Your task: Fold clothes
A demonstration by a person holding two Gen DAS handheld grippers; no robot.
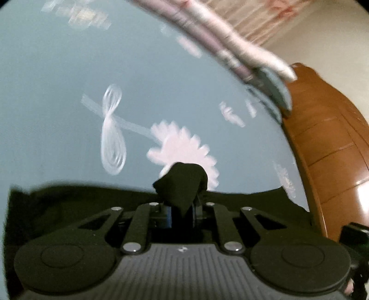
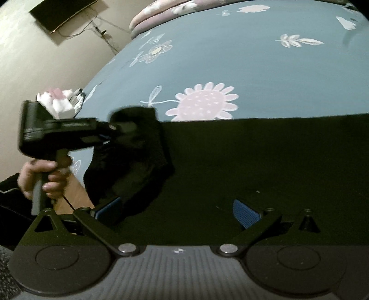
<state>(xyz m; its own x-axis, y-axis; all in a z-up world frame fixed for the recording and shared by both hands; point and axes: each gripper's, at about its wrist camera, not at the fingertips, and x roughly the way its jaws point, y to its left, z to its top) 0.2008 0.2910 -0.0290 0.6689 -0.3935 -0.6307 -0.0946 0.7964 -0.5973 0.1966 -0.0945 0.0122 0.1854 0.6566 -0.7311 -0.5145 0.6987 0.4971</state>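
The big blue bed sheet (image 2: 230, 57) with pink and white flowers is the biggest thing here, and everything else is told from it. A black garment (image 2: 253, 173) lies flat on the near part of the sheet, and its far edge runs in a straight line just below a big pink flower (image 2: 203, 102). Past that edge the sheet is bare and wide, all the way to a pink and purple blanket (image 2: 161, 9) bunched at the far end. At the left edge of the sheet, a bare hand (image 2: 43, 177) grips a handle from below and holds the left gripper (image 2: 129, 129) pointing across onto the sheet. Its jaws are pinched tight on a corner of the black garment, and the cloth is pulled up in a little peak there and hangs down in folds. The right gripper (image 2: 182, 214) leans down over the near part of the garment. Its two blue pads (image 2: 245, 213) stand far apart with nothing pinched between them, and the black cloth lies under them. In the left wrist view, a brown wooden board (image 1: 327, 150) curves along the side edge of the sheet.
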